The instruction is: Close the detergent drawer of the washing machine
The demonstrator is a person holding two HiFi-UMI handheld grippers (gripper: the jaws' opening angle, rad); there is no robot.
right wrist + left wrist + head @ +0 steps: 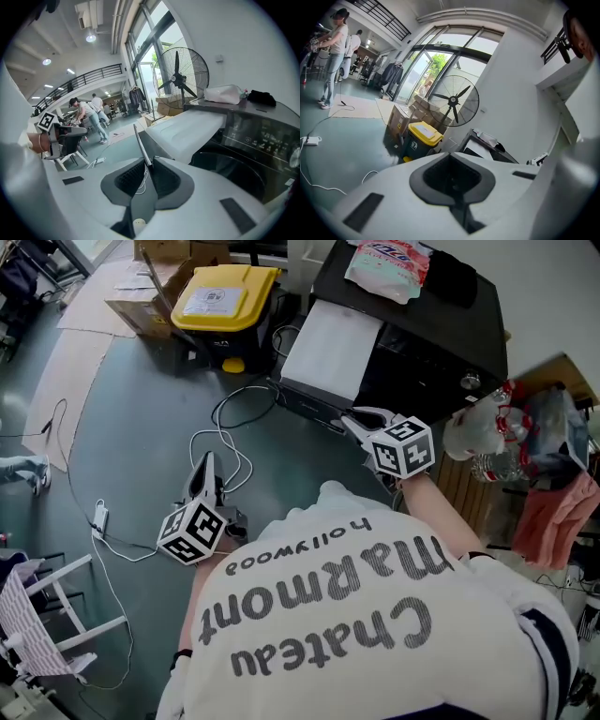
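The black washing machine stands at the upper right. Its white detergent drawer is pulled out toward the floor and ends in a dark front panel. My right gripper is at that panel's near end. Its jaws stand a little apart, and the panel's thin edge runs up from the gap without being squeezed by both pads. My left gripper hangs lower left over the floor, away from the machine, shut and empty.
A pink-and-white bag and a black cloth lie on the machine. A yellow-lidded bin, cardboard boxes and a large fan stand behind. Cables cross the floor. Bottles and cloths crowd the right; a white chair stands left.
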